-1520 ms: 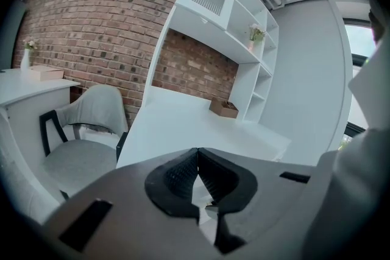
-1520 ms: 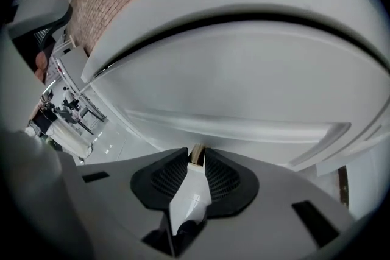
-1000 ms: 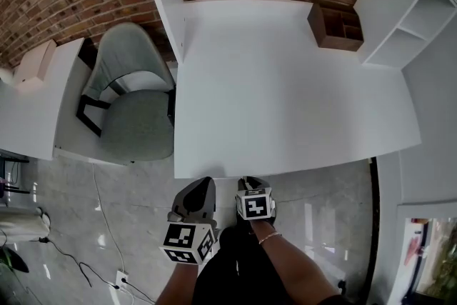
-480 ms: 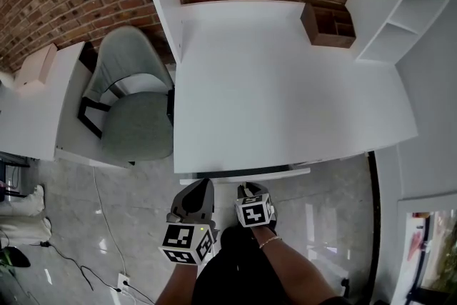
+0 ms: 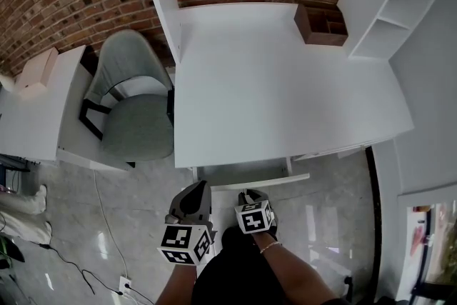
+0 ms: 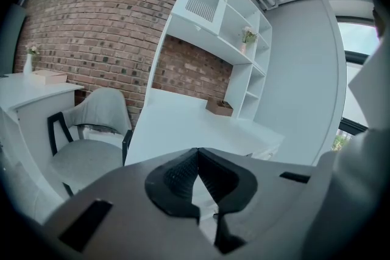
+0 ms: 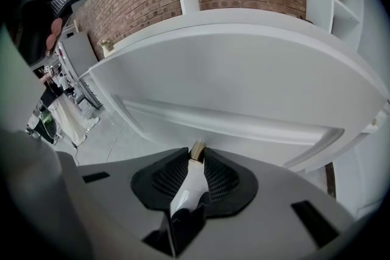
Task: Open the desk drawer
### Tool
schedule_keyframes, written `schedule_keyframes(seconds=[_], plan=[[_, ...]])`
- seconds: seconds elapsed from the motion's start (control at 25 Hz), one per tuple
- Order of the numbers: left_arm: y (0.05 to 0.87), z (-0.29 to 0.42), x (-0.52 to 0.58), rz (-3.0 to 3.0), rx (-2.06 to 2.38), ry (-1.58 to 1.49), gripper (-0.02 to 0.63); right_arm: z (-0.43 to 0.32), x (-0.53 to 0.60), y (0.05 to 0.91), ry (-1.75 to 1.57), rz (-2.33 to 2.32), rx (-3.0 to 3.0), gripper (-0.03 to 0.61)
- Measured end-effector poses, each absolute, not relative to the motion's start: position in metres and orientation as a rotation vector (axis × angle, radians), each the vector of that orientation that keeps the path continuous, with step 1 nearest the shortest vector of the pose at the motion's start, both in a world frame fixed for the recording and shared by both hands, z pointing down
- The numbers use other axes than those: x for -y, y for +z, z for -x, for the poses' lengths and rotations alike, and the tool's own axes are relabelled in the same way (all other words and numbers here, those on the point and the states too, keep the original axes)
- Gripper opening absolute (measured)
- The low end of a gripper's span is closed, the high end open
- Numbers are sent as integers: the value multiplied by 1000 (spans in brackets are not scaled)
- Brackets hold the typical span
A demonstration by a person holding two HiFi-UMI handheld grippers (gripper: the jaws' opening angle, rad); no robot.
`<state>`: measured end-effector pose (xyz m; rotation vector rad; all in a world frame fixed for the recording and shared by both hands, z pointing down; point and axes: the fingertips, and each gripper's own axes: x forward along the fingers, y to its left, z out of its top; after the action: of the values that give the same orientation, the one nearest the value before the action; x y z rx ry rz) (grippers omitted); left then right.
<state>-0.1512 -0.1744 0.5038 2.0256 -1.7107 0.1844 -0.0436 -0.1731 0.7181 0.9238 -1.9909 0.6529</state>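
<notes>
The white desk (image 5: 285,82) fills the middle of the head view. Its drawer (image 5: 243,172) stands partly out from under the near edge, and its white front panel (image 5: 275,181) shows as a thin strip. My right gripper (image 5: 248,193) is shut on that front panel at its middle. In the right gripper view the pads (image 7: 219,179) clamp a thin white lip with a tan end, and the drawer (image 7: 231,125) runs under the desk top beyond my right gripper (image 7: 197,153). My left gripper (image 5: 200,188) hangs beside it, left of the drawer, shut with nothing held (image 6: 196,154).
A grey chair (image 5: 132,111) stands at the desk's left, beside a second white desk (image 5: 36,118). A brown wooden organiser (image 5: 321,23) sits at the back right, next to a white shelf unit (image 5: 389,3). Cables (image 5: 100,225) lie on the floor at left.
The drawer has slid out from under the desk top toward me. Both grippers have drawn back with it, the right one still clamped on the front panel.
</notes>
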Motion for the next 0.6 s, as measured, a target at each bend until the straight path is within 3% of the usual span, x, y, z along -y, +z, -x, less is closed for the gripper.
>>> schedule_keyframes(seconds=[0.6], plan=[[500, 142, 141, -2059, 1682, 189, 8, 24, 111, 718, 686, -931, 1971, 75]])
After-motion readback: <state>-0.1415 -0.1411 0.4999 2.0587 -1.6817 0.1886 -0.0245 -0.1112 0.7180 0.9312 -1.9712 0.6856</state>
